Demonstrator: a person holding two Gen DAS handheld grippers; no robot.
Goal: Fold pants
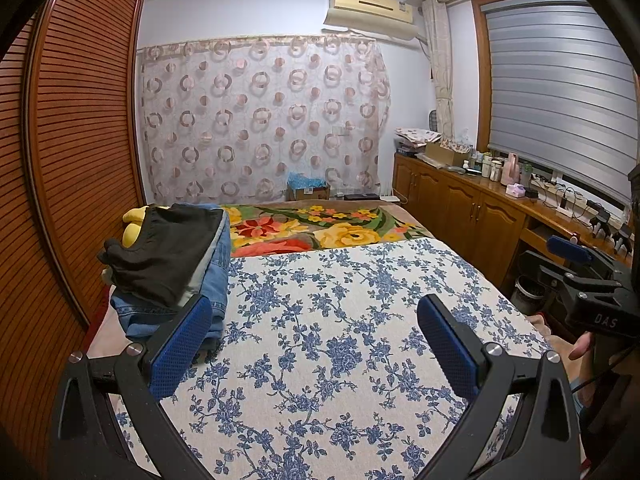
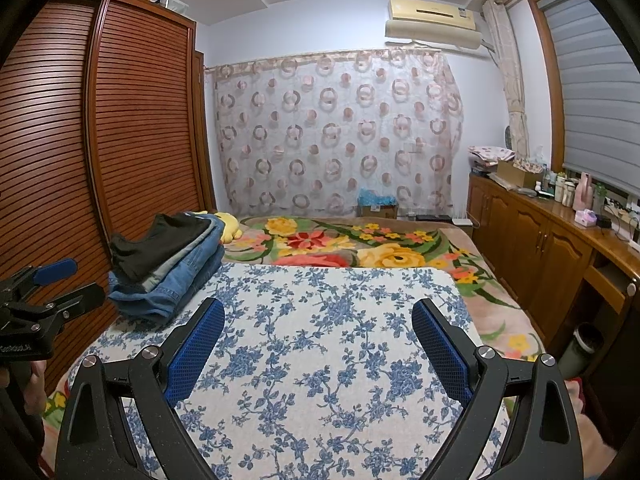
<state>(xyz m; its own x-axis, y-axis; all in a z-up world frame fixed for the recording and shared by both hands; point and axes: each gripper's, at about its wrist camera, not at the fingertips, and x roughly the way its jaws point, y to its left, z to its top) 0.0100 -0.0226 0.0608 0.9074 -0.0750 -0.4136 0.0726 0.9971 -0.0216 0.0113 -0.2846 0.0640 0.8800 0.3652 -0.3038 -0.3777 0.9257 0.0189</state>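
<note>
A stack of folded pants lies on the bed's left side: black pants (image 1: 160,252) on top of blue jeans (image 1: 216,280). The stack also shows in the right wrist view, with the black pants (image 2: 160,248) on the jeans (image 2: 180,284). My left gripper (image 1: 316,316) is open and empty above the blue-flowered white cloth (image 1: 340,320), just right of the stack. My right gripper (image 2: 318,320) is open and empty above the same cloth (image 2: 320,340). Each gripper shows at the edge of the other's view: the right one (image 1: 576,264), the left one (image 2: 56,280).
A yellow plush toy (image 1: 134,226) lies behind the stack. A floral blanket (image 1: 320,228) covers the far bed. A slatted wooden wardrobe (image 1: 60,160) stands at the left. A wooden cabinet (image 1: 460,200) with bottles runs along the right under the window.
</note>
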